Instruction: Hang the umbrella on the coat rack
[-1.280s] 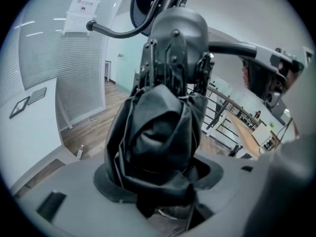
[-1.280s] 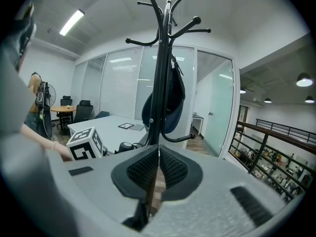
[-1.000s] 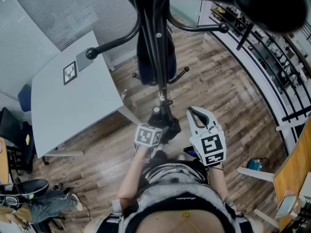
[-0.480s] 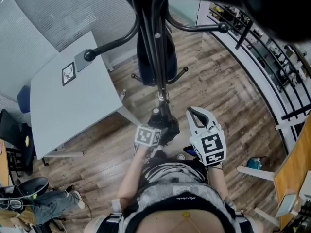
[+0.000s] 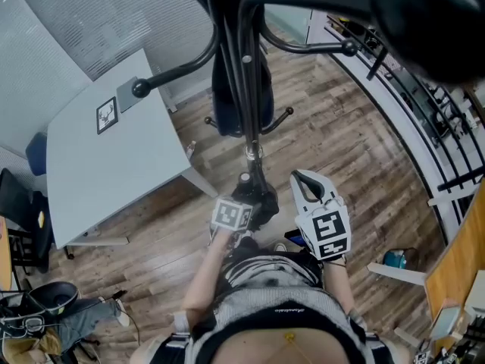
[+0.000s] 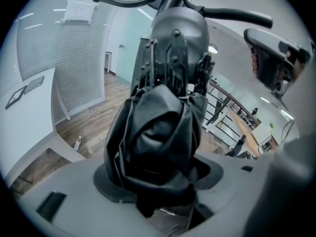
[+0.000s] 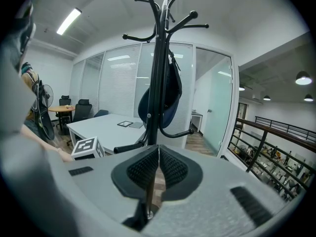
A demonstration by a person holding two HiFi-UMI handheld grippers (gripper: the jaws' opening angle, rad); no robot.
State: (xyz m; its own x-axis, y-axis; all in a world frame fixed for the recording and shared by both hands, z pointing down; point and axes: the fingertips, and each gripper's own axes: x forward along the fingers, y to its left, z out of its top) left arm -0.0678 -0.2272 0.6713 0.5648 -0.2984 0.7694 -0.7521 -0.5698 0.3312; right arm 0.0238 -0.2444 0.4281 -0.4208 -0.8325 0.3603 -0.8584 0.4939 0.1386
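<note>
Presently the left tool point(image 6: 157, 179) was clamped wide around the folded umbrella point(image 6: 160, 117), which was held low in front of the person, near the post of the coat rack point(image 7: 157, 68). The right tool point(image 7: 157, 174) had its jaws pressed together and carried nothing.

Judgement: the step in hand was bringing the umbrella up to a hook. It would go best by lifting clear of the post, choosing a bare arm point(image 5: 141, 88) rather than the one bearing the bag point(image 7: 165, 95), and seating a loop or the handle before letting go.

The tabletop point(image 5: 106, 165) edge stood near on the left. The railing point(image 5: 424, 105) was well apart on the right, with open floor between.
</note>
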